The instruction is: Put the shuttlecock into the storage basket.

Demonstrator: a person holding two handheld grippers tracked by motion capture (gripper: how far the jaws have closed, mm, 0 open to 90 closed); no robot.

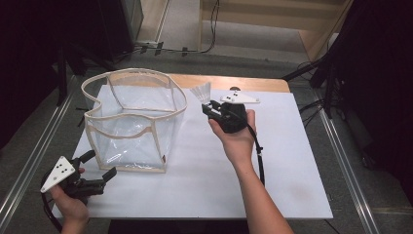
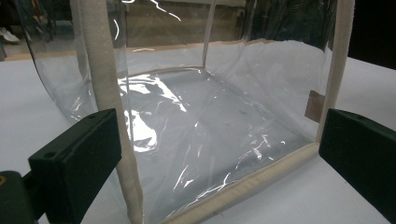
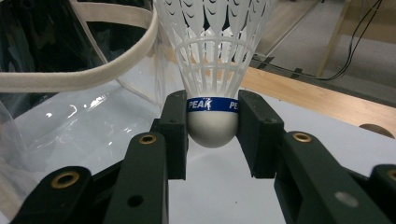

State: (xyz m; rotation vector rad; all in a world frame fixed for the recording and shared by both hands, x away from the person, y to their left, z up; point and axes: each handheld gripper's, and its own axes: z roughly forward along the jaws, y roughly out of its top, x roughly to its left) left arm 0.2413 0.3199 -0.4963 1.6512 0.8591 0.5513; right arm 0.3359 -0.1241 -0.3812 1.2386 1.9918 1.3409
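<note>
Aloft, right tongs (image 1: 210,108) gripping shuttlecock (image 1: 201,91)

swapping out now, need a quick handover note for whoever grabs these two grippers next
Right gripper: shut on the shuttlecock, gripped at its cork, held above the table right of the clear bag.
Left gripper: open, at the bag's near left corner, not touching it.
Bag stands upright, open-topped and empty.
Done: shuttlecock picked up.
Left: probably drop it into the bag; the left gripper may need to steady the bag.

White table (image 1: 292,161), black cables (image 1: 214,29) beyond.
</note>
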